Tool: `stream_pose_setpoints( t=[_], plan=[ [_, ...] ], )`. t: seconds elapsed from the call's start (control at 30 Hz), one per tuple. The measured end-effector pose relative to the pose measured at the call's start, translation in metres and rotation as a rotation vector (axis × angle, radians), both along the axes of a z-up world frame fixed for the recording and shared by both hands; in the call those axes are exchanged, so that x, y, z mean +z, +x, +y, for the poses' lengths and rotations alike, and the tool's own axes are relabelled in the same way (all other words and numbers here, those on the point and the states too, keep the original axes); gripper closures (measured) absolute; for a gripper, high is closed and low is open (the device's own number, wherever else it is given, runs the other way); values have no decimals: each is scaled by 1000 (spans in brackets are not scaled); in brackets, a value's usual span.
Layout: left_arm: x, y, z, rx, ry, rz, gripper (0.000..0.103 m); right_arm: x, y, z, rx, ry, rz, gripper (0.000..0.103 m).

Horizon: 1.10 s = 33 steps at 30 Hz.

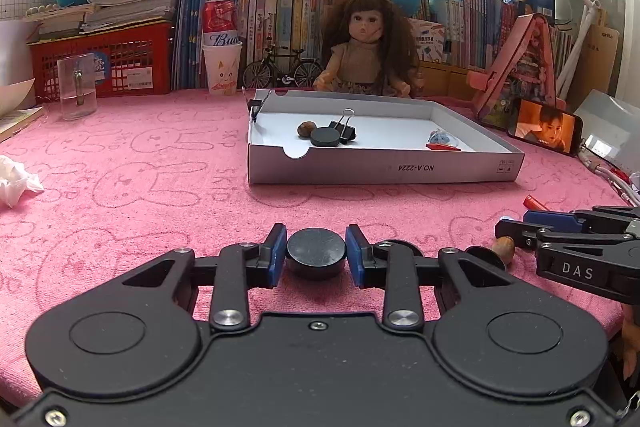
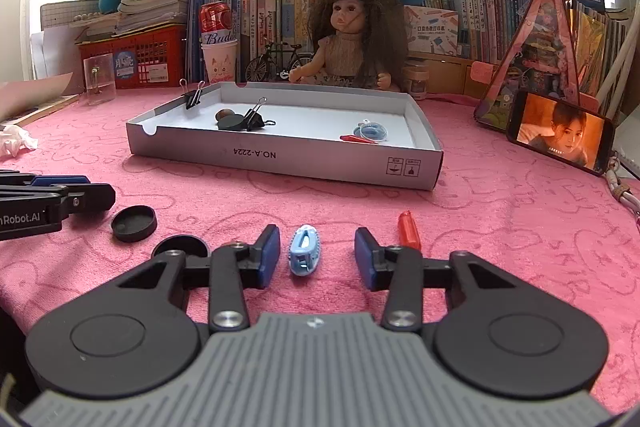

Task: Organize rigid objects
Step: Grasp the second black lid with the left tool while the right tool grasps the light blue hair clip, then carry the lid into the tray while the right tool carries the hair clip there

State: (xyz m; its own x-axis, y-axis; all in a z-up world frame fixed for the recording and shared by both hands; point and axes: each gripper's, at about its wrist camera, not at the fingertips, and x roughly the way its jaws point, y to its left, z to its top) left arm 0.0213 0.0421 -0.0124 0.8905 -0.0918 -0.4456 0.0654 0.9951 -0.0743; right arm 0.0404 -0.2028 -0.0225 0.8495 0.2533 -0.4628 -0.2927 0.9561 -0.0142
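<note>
Pink bunny-print cloth (image 1: 140, 195) over the whole table. Shallow white cardboard box (image 1: 384, 169) at frame centre in both views, holding a small brown nut (image 1: 306, 129), a black round disc (image 1: 325, 137), a black binder clip with silver handles (image 1: 344, 129), a red plastic piece (image 1: 442, 147) and a small blue trinket (image 1: 438, 137); a second black binder clip (image 2: 193, 95) clamped on the box's left wall. Behind the box, a long-haired doll (image 1: 366, 47), a miniature black bicycle (image 1: 282, 69), a red drink can (image 1: 219, 23) in a white paper cup, rows of books. Clear glass mug (image 1: 77, 87) at left, crumpled white tissue (image 1: 16, 183) at far left edge, phone with a lit screen (image 1: 546, 127) at right.

Left gripper (image 1: 316, 251) low at bottom centre of its own view, angled slightly down at the cloth, blue pads pressed against both sides of a black round puck-like disc (image 1: 316, 253): clenched on it. Nothing between disc and box.

Right gripper (image 2: 316, 255) at bottom centre of its view, also tilted down. Pale blue oval plastic clip (image 2: 305, 251) lying on the cloth between the blue pads, a clear gap on each side: not yet gripped, jaws released. Red translucent cylinder (image 2: 409, 230) just beyond the right pad. Black shallow cap (image 2: 134, 223) on the cloth to the left, near the left gripper's tip in that view. Brown nut (image 1: 505, 249) on the cloth beside the right gripper in the left view.
</note>
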Motion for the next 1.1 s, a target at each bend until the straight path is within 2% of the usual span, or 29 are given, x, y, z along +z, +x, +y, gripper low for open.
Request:
stream_pose_setpoints(
  t=[0.07, 0.23, 0.7, 1.1],
  plan=[
    [1, 1, -1, 2, -6, -1, 73, 1, 1, 1, 1, 1, 7, 78],
    [3, 2, -3, -3, -10, -5, 73, 3, 3, -1, -15, 18, 21, 82],
    [10, 5, -7, -15, -8, -20, 73, 8, 3, -3, -21, 19, 8, 82],
    [32, 36, -4, 8, -34, -41, 73, 27, 26, -13, -81, 63, -14, 82]
  ],
)
